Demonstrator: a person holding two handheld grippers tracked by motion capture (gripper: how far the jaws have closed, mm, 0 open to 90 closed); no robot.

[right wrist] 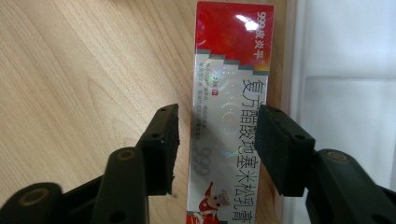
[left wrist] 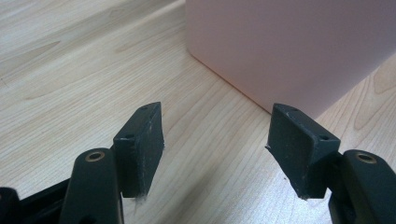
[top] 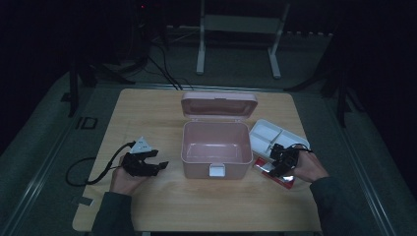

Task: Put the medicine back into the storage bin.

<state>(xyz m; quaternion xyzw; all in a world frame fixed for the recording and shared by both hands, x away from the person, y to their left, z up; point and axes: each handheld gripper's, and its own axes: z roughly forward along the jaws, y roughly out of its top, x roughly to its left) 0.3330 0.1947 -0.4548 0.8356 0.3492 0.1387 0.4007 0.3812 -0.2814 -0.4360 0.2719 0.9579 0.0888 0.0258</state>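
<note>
Black jaws of the right gripper (right wrist: pixel 217 140) straddle, unclenched, a red-and-silver cardboard ointment carton (right wrist: pixel 231 116) lying right of the open pink plastic box (top: pixel 213 147); pinching it looks next. Left of the box, the left gripper (left wrist: pixel 217 140) waits, released.

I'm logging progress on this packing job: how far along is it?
Done: the pink box stands open, nothing visible inside. In hand: the right gripper straddles the red-and-white carton lying beside the white tray, jaws open, not gripping. Left: grasp it and likely box it. The left gripper waits open.
</note>
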